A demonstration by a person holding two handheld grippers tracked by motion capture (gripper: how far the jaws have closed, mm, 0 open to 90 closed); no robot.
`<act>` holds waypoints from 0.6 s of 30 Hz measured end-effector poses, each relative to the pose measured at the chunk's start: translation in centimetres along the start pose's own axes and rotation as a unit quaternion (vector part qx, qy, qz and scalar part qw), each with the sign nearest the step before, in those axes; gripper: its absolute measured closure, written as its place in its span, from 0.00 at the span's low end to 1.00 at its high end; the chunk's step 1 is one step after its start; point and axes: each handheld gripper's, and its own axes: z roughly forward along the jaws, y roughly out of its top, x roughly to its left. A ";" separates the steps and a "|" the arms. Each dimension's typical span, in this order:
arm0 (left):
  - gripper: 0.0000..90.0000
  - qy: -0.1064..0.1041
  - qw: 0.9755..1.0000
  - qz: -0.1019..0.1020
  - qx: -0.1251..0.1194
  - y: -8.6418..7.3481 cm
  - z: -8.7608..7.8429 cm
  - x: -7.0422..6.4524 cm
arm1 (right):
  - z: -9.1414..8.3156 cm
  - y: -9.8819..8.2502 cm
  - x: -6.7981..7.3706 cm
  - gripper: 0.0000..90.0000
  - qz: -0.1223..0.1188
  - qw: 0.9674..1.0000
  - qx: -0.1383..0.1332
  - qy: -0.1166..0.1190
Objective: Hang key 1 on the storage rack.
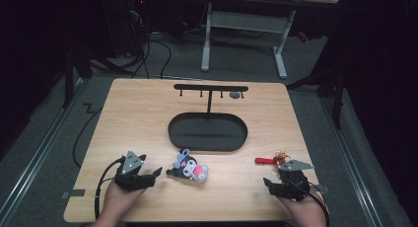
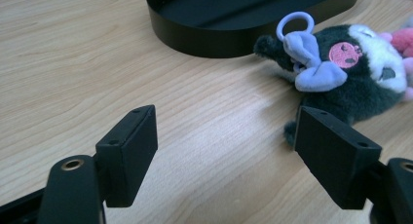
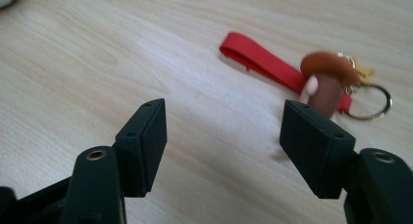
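A dark plush keychain toy (image 1: 190,169) with a lilac bow, a lilac ring and pink parts lies on the table in front of the black oval tray (image 1: 172,131). In the left gripper view the plush toy (image 2: 348,73) lies just beyond the right jaw, outside the gap. My left gripper (image 1: 154,175) (image 2: 226,148) is open, with bare wood between its jaws. A red strap keychain (image 1: 270,160) (image 3: 272,65) with a brown mushroom charm (image 3: 327,85) and a metal ring lies ahead of my right gripper (image 1: 268,184) (image 3: 224,146). That gripper is open and holds nothing.
A black T-shaped hanger stand (image 1: 210,89) with small hooks rises from the tray, and a grey disc hangs near its right end. The table's front edge (image 1: 197,218) is close to both hands. A white desk frame (image 1: 244,37) stands on the floor behind.
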 end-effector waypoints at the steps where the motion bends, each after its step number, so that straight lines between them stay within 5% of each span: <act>1: 0.27 0.000 1.000 -0.003 -0.002 0.1 0.1 0.0 | -0.1 -0.1 -0.1 0.39 0.002 1.000 0.006 0.000; 18: 0.29 -0.011 1.000 0.008 0.008 0.4 0.4 -0.3 | 0.0 0.3 -2.0 0.47 0.025 0.997 0.069 0.003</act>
